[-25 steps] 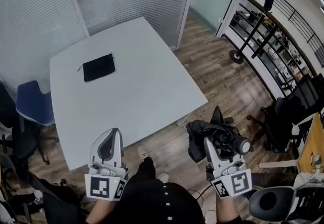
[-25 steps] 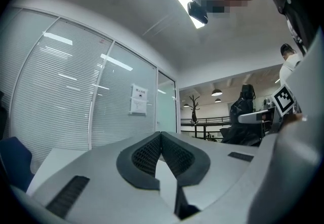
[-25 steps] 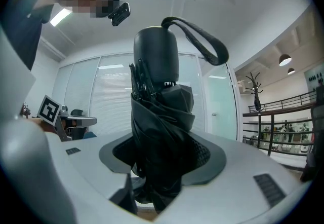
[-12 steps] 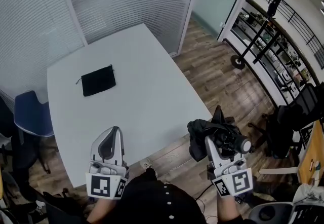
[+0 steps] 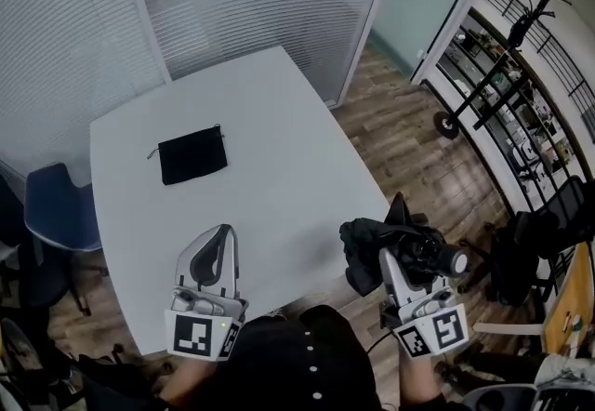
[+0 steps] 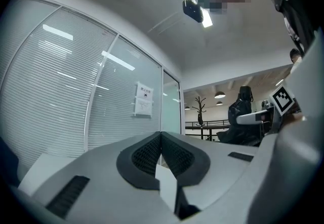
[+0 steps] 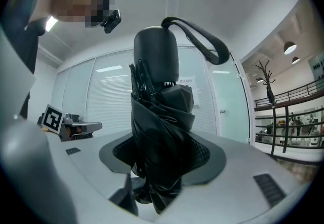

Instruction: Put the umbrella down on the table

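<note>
A folded black umbrella point(image 5: 376, 249) stands upright between the jaws of my right gripper point(image 5: 386, 260), which is shut on its canopy. In the right gripper view the umbrella point(image 7: 161, 126) fills the centre, with its round handle point(image 7: 156, 56) and wrist strap point(image 7: 202, 40) on top. It hangs just off the near right edge of the white table point(image 5: 270, 121). My left gripper point(image 5: 221, 237) is over the table's near edge. Its pads point(image 6: 152, 152) meet with nothing between them. A flat black pouch point(image 5: 192, 154) lies on the table's far left.
A blue chair point(image 5: 60, 205) stands at the table's left side. Glass walls with blinds point(image 5: 232, 0) run behind the table. On the wooden floor to the right are a coat stand point(image 5: 493, 65) and black office chairs point(image 5: 544, 237).
The table has come nearer. Both grippers have moved forward from over the floor to the table's near edge, the umbrella still held upright in the right one.
</note>
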Available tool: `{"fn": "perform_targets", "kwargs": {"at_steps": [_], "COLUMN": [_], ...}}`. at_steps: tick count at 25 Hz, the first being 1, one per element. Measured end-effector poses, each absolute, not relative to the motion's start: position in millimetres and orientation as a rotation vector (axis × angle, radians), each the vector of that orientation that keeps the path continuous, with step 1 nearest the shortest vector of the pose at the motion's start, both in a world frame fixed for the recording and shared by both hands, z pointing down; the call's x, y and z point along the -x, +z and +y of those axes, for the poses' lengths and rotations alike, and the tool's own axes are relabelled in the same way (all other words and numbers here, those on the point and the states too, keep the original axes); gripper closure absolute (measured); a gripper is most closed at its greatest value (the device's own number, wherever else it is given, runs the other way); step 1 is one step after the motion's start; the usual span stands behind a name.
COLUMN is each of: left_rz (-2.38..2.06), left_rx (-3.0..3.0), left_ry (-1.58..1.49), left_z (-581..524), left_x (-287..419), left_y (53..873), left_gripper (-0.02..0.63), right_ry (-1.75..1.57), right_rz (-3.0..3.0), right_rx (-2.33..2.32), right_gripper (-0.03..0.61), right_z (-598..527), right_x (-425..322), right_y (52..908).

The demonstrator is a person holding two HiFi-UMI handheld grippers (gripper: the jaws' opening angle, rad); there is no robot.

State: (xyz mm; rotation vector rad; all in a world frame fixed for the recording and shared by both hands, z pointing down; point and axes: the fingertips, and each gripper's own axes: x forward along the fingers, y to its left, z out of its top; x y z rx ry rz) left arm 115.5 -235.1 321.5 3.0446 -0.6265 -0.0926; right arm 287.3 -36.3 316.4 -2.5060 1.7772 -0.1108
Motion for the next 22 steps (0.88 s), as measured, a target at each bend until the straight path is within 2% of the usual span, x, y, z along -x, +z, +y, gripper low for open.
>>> {"fn": "perform_targets", "kwargs": {"at_steps": [9, 22], "left_rz": [-0.801, -1.086], "left_rx": [-2.989, -2.886], "left_ry": [-0.05, 0.0], "left_z": [-259, -270], "left_x": [-106, -127], "left_y": [336, 334], "left_gripper": [0.598, 0.598], "right_ry": [-0.183, -0.199], "right_rz": [1.971, 2.257], "right_rx": [2.412, 2.231], "right_gripper": [0.327, 0.327], "right_z": [-87, -148], "right_x": [-298, -354], "right_y": [330, 339]}}
